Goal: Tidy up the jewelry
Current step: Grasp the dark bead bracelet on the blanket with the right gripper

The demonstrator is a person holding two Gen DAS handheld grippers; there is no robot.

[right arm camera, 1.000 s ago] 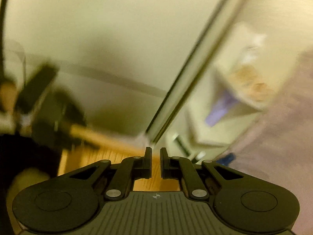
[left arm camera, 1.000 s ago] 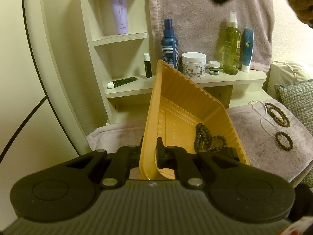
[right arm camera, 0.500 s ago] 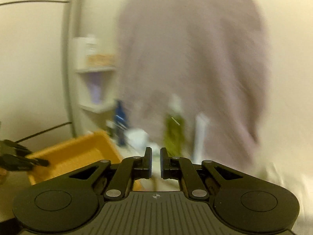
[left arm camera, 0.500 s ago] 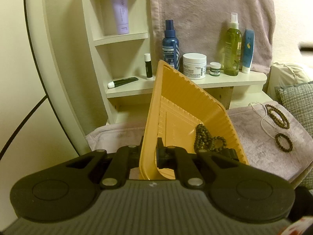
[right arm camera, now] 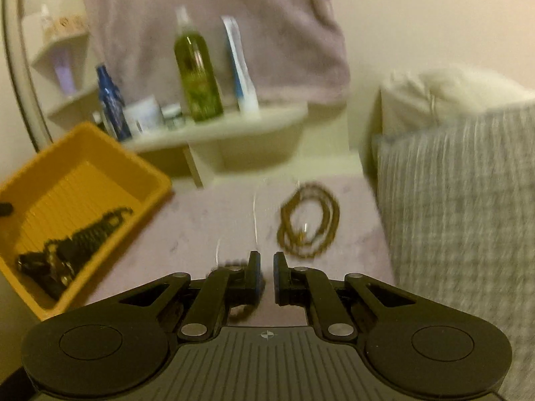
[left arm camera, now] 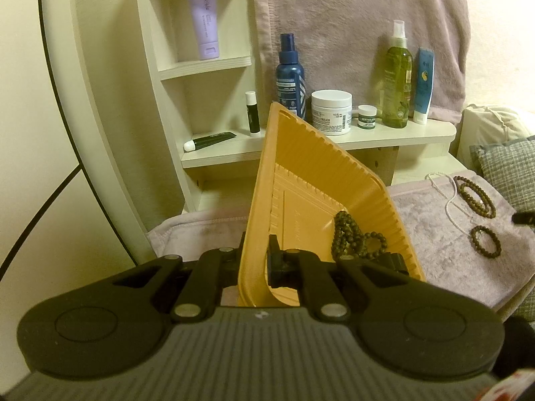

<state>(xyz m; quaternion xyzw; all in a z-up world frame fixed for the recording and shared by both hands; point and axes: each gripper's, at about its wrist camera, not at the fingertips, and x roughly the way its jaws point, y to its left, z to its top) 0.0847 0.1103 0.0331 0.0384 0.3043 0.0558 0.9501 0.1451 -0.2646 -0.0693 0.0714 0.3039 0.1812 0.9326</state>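
My left gripper (left arm camera: 255, 250) is shut on the near rim of a yellow tray (left arm camera: 301, 167) and holds it tilted. Dark bead jewelry (left arm camera: 351, 237) lies heaped in the tray's low corner, also seen in the right wrist view (right arm camera: 83, 234) inside the tray (right arm camera: 143, 170). On a mauve towel (left arm camera: 434, 234) lie a long brown bead strand (left arm camera: 474, 197), a small bead bracelet (left arm camera: 486, 241) and a thin white chain (left arm camera: 449, 200). My right gripper (right arm camera: 266, 267) hangs shut and empty over the towel (right arm camera: 217, 214), just short of the coiled brown strand (right arm camera: 309, 224). A small bracelet (right arm camera: 239, 312) lies partly hidden under its left finger.
A white shelf (left arm camera: 367, 137) behind holds a blue bottle (left arm camera: 291, 77), cream jar (left arm camera: 331, 112), small jar (left arm camera: 367, 117), green spray bottle (left arm camera: 396, 80) and blue tube (left arm camera: 423, 87). A grey checked cushion (right arm camera: 461, 200) borders the towel on the right.
My right gripper swung from facing the wall down to the towel and the bead strand. The left gripper and tray have hardly moved.
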